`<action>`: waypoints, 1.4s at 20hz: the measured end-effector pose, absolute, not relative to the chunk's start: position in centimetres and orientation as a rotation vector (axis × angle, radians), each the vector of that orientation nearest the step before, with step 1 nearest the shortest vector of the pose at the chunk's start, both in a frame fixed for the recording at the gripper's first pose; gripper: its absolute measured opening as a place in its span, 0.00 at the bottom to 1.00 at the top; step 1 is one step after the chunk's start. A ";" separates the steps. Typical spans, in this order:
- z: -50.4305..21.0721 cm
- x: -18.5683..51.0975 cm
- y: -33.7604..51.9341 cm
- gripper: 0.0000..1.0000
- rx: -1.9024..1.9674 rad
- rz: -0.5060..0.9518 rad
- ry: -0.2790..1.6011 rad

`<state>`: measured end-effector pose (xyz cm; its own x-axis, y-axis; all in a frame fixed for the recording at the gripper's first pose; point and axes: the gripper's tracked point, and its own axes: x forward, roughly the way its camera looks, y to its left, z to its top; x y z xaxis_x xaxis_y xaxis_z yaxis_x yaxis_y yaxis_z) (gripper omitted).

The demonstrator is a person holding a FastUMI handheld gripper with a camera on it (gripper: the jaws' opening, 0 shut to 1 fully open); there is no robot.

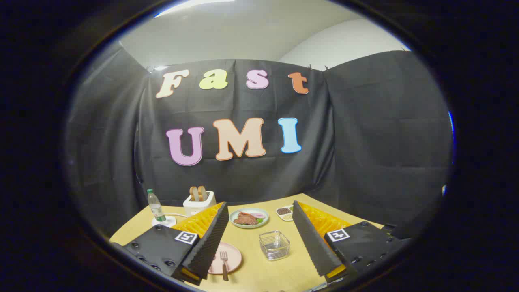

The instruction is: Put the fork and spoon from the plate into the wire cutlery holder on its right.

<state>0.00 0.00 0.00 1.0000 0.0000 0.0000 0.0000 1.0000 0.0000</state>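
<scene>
Fork [224,263] is seen lying on the pink plate [233,259] near left, just left of the wire holder [274,245], while the hand-held gripper [259,243] is held above the tabletop [279,271] with fingers spread wide, presumably for reaching down.

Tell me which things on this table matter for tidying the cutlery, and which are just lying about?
For the job: fork, pink plate, wire cutlery holder, open tongs.
Lying about: toaster, water bottle, plate of food, small dish.

White toaster [198,205] holding two bread slices; clear plastic water bottle [155,207] beside; pale green plate of food [248,217]; small divided seasoning dish [284,213] on wooden bench [267,273].
</scene>
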 end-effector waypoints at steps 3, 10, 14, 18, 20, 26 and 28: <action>-0.1 -0.5 0.2 0.99 -0.014 -0.006 0.008; -0.7 -0.9 2.3 0.99 -0.055 0.044 0.034; -1.2 -0.2 4.3 0.99 -0.067 0.115 0.040; -3.9 1.1 5.8 0.99 -0.054 0.164 0.095; -5.8 1.6 6.7 0.99 -0.061 0.191 0.136; -13.6 1.7 7.8 0.99 -0.089 0.242 0.300; -16.1 1.2 8.2 1.00 -0.091 0.253 0.351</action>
